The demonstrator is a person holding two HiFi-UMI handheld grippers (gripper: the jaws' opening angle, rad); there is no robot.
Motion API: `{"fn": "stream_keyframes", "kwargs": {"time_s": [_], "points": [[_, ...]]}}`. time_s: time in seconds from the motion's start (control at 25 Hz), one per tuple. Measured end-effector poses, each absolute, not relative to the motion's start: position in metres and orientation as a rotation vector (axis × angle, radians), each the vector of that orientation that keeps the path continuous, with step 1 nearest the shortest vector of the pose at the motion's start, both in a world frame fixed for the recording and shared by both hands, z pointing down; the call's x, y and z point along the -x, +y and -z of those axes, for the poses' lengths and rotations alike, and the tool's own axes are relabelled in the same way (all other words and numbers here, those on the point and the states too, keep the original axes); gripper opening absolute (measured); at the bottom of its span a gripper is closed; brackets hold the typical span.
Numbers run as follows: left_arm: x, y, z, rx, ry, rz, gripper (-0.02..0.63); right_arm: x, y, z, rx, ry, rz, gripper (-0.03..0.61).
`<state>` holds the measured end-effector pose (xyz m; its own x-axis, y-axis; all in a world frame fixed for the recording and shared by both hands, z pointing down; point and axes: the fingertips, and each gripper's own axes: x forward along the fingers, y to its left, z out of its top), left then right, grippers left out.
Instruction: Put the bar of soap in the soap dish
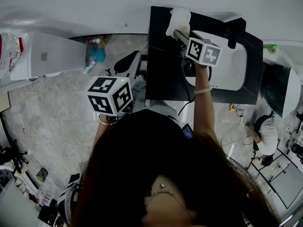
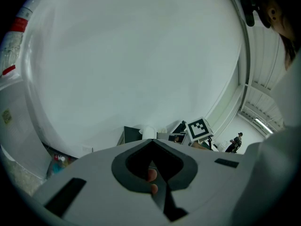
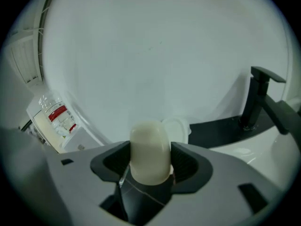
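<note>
My right gripper [image 3: 149,155] has its jaws pinching the cream oval bar of soap [image 3: 149,138], white soap dish [image 3: 178,127] just beyond; left gripper [image 2: 153,141] jaws pressed together.

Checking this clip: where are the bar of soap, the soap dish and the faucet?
bar of soap [image 3: 149,147]: right gripper view, its rounded front face.
soap dish [image 3: 181,127]: right gripper view, white rim just behind the soap.
faucet [image 3: 254,100]: right gripper view, black upright stem.
</note>
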<state>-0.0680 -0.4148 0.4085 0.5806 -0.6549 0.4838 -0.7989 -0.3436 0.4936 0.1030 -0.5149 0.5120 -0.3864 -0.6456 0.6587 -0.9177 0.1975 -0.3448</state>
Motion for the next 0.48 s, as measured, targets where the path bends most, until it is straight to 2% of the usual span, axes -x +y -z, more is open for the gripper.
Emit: {"fn": "stream_keyframes", "kwargs": {"time_s": [0.48], "points": [[0.087,-0.426,-0.42,-2.049,-1.177,-0.27,-0.003,-0.123,-0.586,-0.55,-1.735,-1.956,-1.111,0.279]]}}
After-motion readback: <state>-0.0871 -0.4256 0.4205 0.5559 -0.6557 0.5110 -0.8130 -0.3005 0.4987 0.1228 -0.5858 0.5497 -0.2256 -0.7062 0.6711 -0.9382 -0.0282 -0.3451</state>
